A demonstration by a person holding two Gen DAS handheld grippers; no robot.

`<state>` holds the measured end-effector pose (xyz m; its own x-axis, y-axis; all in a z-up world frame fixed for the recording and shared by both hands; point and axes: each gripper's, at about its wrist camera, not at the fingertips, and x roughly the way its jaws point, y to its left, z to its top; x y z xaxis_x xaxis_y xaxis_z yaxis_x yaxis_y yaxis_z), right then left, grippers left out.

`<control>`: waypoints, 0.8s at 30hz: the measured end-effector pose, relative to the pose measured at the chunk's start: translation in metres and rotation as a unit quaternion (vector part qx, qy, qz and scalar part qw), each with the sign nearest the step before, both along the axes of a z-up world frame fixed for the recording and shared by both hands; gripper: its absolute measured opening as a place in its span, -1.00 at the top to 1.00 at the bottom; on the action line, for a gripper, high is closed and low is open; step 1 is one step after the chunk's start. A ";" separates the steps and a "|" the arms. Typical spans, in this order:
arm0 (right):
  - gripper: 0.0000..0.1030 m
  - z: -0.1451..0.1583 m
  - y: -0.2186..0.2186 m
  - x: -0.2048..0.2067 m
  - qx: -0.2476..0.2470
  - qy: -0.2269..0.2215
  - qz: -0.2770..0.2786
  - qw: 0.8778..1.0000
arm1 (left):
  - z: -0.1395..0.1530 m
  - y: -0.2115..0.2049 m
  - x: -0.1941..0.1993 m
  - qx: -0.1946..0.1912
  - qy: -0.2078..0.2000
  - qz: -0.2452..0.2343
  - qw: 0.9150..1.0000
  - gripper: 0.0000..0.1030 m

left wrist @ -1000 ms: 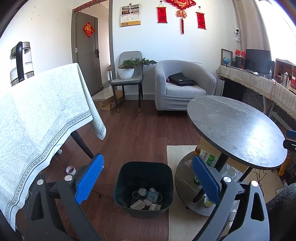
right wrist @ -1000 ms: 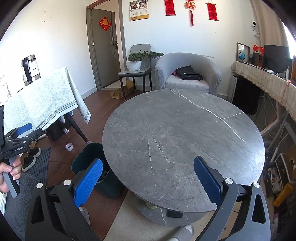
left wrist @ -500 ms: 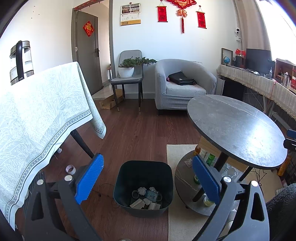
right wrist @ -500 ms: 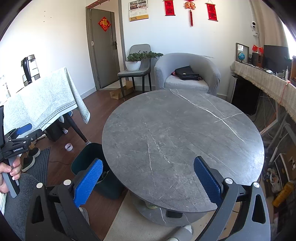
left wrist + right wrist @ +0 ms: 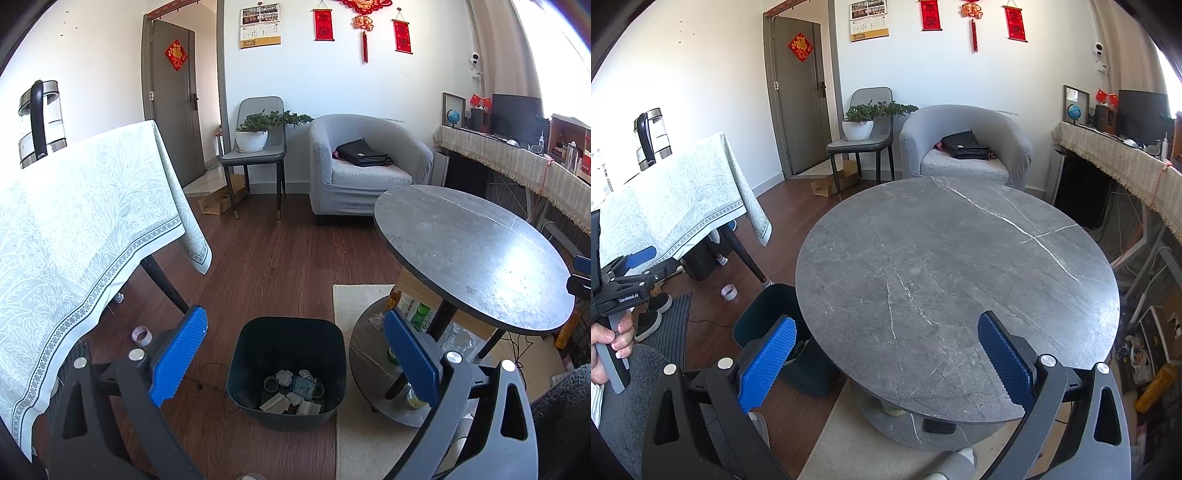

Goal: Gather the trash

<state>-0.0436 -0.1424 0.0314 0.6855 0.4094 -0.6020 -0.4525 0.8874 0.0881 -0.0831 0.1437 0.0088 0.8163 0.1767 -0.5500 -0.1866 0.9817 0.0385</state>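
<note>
- Two grippers, each with blue ribbed pads: the left gripper [image 5: 293, 349] hangs over the floor with its jaws wide apart and nothing between them; the right gripper [image 5: 886, 354] hangs over the round grey marble table [image 5: 960, 266], jaws likewise spread and empty.
- Dark bin [image 5: 288, 334]: stands on the wooden floor just beside the table's lower shelf, at the edge of a pale rug [image 5: 354, 435].
- Trash [image 5: 291, 393]: crumpled paper, rings and flat scraps lie on the bin's bottom.
- Lower shelf [image 5: 364, 354]: carries several bottles and a crumpled white scrap.
- Tape roll [image 5: 142, 335]: lies on the floor near the leg of the cloth-covered table [image 5: 74, 229].
- A hand [image 5: 607, 345] at the left edge of the right view grips the left gripper's handle.
</note>
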 end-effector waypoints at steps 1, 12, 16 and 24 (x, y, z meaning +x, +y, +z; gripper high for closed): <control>-0.93 0.000 0.000 0.000 0.000 0.000 0.000 1.000 | 0.000 0.000 0.000 0.001 0.001 0.000 1.000 -0.91; -0.93 0.001 0.001 -0.001 -0.001 0.000 0.001 1.000 | -0.001 0.001 0.000 -0.001 0.002 0.000 1.000 -0.91; -0.93 0.001 0.001 -0.001 -0.001 0.000 0.000 1.000 | 0.000 0.001 0.000 -0.001 0.003 0.000 1.000 -0.91; -0.93 0.001 0.001 -0.001 0.000 0.000 0.000 1.000 | 0.000 0.001 0.000 -0.001 0.003 0.001 1.000 -0.91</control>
<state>-0.0446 -0.1413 0.0322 0.6859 0.4093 -0.6017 -0.4527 0.8874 0.0876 -0.0831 0.1449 0.0083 0.8124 0.1765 -0.5557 -0.1874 0.9816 0.0377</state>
